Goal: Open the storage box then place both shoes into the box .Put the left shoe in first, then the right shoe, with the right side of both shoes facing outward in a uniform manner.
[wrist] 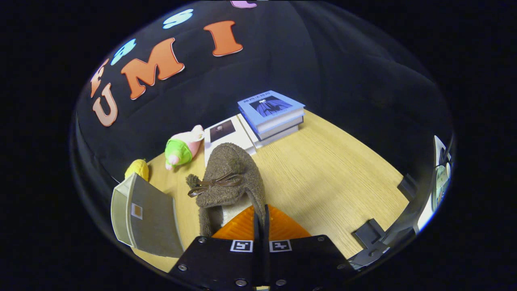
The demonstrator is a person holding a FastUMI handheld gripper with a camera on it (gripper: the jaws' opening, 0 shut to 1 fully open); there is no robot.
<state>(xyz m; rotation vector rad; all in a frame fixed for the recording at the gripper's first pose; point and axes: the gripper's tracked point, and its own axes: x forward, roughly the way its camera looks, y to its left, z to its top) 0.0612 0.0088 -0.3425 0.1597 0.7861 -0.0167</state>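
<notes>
A brown woolly shoe (230,178) with a thin leather bow hangs above the wooden table (331,178), toe pointing away from me. My gripper (261,220) is shut on the shoe's right collar edge near the heel, the two fingers pressed together with the fabric between them. To the left of the fingers stands the storage box (141,216), pale green with a grey face that is tilted and a small label on it. Whether its door is open cannot be told.
Beyond the shoe lie a white book (224,135) and a stack of books with a blue cover (272,113). A green-and-pink plush toy (181,148) and a yellow toy (138,169) lie by the booth wall. Black clamps (369,234) sit on the table's right edge.
</notes>
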